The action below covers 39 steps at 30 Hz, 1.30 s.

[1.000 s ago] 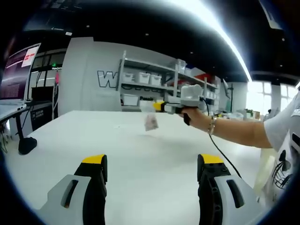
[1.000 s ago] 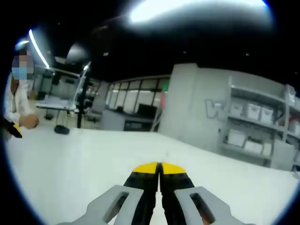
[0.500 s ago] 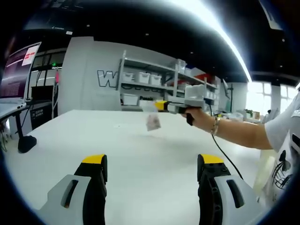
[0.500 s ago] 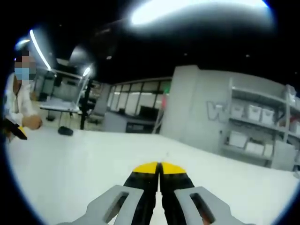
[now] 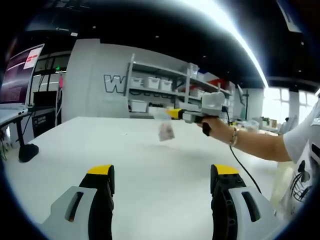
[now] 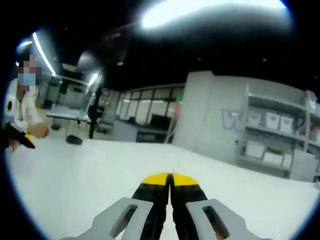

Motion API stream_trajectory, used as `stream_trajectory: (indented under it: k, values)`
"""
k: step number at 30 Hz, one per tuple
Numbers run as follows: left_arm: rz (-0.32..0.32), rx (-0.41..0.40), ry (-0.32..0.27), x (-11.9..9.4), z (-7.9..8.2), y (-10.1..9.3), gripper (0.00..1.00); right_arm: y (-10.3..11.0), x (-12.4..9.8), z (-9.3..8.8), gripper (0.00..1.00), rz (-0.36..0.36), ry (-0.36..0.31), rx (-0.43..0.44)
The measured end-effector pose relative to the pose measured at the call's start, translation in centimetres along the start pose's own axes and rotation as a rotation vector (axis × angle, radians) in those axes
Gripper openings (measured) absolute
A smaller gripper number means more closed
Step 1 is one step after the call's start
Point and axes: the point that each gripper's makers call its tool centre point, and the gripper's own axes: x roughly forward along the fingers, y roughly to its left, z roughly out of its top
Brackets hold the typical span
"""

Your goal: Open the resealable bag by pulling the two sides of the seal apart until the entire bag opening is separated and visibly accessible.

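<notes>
In the left gripper view, our left gripper (image 5: pixel 162 172) rises from the near edge with its two grey, yellow-tipped jaws spread wide apart and nothing between them. Beyond them lies the broad white table (image 5: pixel 100 145). Farther out, coming in from the right, we see our right gripper (image 5: pixel 176 114), a grey tool with a yellow-and-black tip, gripped in the person's hand (image 5: pixel 212 124) with a bracelet at the wrist and a dark cable trailing down. From its tip hangs the small, clear resealable plastic bag (image 5: pixel 166 131), held by its top edge and dangling above the table, well apart from the left gripper; its contents are too blurred for us to tell.

In the right gripper view, the right gripper (image 6: pixel 170 179) shows its yellow-tipped jaws pressed together; the bag itself is hard to make out there.

Behind the table stands a grey wall with large letters (image 5: pixel 114 84) and metal shelving holding white bins (image 5: pixel 160 83). At the far left sits a dark monitor with a red-and-white panel (image 5: pixel 20 75).
</notes>
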Motion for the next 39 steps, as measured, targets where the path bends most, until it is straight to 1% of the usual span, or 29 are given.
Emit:
stream_trajectory:
  k: [13,24,32,39]
  values:
    - [0.001,-0.003,0.002,-0.1,-0.2,0.1,0.78,0.7,-1.4,0.4,0.0,0.01,-0.022,0.008]
    - [-0.006,-0.007,0.005,0.0,-0.5,-0.1,0.78,2.0,-3.4,0.8,0.0,0.023,-0.034,-0.004]
    - [-0.006,-0.004,0.001,-0.1,-0.3,0.0,0.78,2.9,-4.5,1.3,0.0,0.032,-0.045,-0.004]
    - [-0.011,-0.005,0.002,-0.1,-0.4,-0.2,0.78,3.4,-5.4,1.2,0.0,0.04,-0.05,-0.006]
